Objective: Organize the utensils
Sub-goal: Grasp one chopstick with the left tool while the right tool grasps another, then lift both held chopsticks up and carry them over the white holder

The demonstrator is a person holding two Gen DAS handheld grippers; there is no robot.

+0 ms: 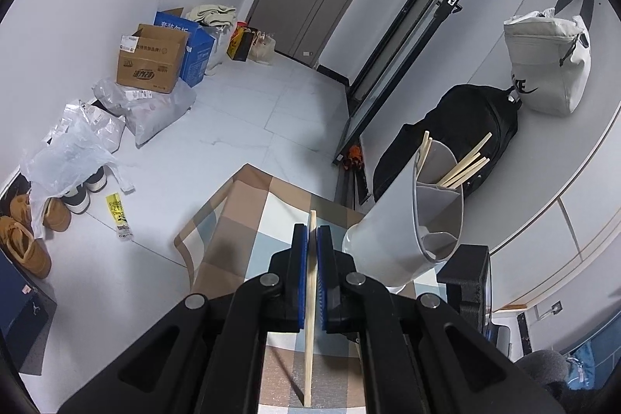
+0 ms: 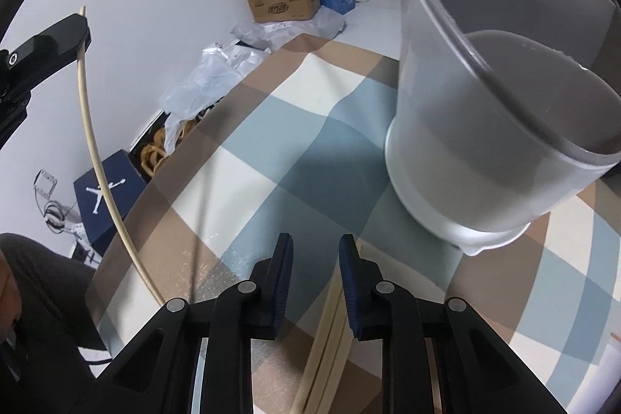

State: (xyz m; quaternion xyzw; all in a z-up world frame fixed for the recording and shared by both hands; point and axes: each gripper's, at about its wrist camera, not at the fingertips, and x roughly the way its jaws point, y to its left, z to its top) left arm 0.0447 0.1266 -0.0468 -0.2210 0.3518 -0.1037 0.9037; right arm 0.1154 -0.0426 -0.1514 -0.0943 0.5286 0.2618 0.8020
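My left tongs (image 1: 312,239) clamp one chopstick (image 1: 309,317) for the holder (image 1: 403,220); my right tongs (image 2: 315,251) stand parted over chopsticks (image 2: 330,328) on the bench (image 2: 271,150), nothing gripped.

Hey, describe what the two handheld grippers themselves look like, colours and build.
Both match: the left gripper and right gripper are black plastic, angular linkage arms with triangular cut-outs, joined by round silver pivot pins. Each has two flat black fingers lined with blue ribbed pads. No cables or markings show on either. A dark sleeve sits at the right view's left edge.
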